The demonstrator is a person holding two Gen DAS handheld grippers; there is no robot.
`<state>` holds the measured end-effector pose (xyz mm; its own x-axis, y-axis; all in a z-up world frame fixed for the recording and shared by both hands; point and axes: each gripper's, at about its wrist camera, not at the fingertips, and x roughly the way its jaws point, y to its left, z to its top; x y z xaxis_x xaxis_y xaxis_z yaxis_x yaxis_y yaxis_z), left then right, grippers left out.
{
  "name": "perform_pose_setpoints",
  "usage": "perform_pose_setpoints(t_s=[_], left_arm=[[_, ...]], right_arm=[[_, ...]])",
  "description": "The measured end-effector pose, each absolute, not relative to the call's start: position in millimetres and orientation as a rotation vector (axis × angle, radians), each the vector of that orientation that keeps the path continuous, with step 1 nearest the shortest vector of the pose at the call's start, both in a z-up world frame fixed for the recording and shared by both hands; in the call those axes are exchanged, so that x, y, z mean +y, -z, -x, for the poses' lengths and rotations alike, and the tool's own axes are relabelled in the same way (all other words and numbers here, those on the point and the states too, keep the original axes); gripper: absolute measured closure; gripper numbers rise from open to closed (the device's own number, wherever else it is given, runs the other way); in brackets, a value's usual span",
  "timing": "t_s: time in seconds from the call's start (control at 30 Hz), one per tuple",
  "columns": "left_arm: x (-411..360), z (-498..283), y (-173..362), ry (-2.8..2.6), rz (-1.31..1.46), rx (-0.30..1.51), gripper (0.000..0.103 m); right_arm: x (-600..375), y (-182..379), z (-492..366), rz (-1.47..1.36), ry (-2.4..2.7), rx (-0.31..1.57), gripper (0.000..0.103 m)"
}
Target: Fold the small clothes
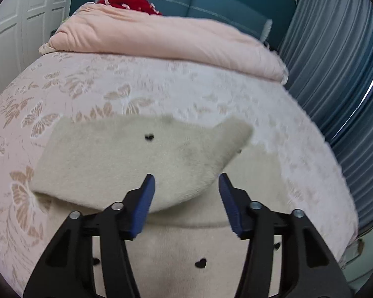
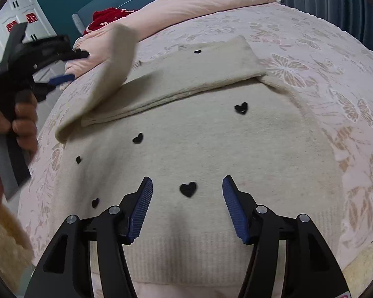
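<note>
A small cream sweater (image 2: 199,149) with black heart patches lies flat on the bed; it also shows in the left wrist view (image 1: 161,243). One sleeve (image 2: 199,69) lies folded across its upper part. The other sleeve (image 2: 112,59) hangs in mid-air, tilted over the sweater's left side; in the left wrist view this sleeve (image 1: 136,164) is just past the open fingers. My left gripper (image 1: 186,181) is open, and it shows in the right wrist view (image 2: 69,65), held by a hand, a little left of the raised sleeve. My right gripper (image 2: 187,183) is open and empty above the sweater's lower body.
The bed has a pink sheet with butterfly patterns (image 1: 87,87). A folded peach duvet (image 1: 161,39) lies at the bed's far end with a red garment (image 1: 131,1) behind it. A teal headboard, white wardrobe doors (image 1: 17,24) and blue-grey curtains (image 1: 335,69) surround the bed.
</note>
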<state>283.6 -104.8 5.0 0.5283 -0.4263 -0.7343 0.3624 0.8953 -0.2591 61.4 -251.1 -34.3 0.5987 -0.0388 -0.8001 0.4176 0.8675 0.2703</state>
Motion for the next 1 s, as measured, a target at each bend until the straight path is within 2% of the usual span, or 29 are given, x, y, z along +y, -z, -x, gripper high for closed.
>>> perform_pose_setpoints(t_s=[0.13, 0.27, 0.6, 0.63, 0.7, 0.77, 1.0], left_arm=[[-117.0, -255.6, 44.0, 0.421, -0.019, 0.985, 0.049], [-99.9, -242.1, 65.7, 0.358, -0.056, 1.046, 0.049], [-34.9, -259.9, 73.4, 0.283, 0.059, 1.117, 0.047], [-24.3, -262.1, 72.6, 0.29, 0.099, 1.121, 0.046], [2.2, -269.6, 70.6, 0.313, 0.24, 1.118, 0.034], [33.2, -281.7, 70.1, 0.317, 0.425, 1.102, 0.016], [105.0, -334.5, 95.7, 0.19, 0.77, 1.102, 0.016]], right_arm=[[-278.3, 37.0, -63.4, -0.467, 0.299, 0.894, 0.042], [-296.2, 34.4, -90.3, -0.514, 0.278, 0.877, 0.042], [-289.6, 31.9, -218.5, -0.627, 0.155, 0.893, 0.042], [-287.9, 34.9, -228.9, -0.642, 0.148, 0.902, 0.042], [-284.9, 42.0, -245.3, -0.642, 0.179, 0.933, 0.042], [-284.4, 49.1, -254.8, -0.652, 0.206, 0.939, 0.042], [-295.8, 72.6, -291.6, -0.774, 0.251, 0.955, 0.042]])
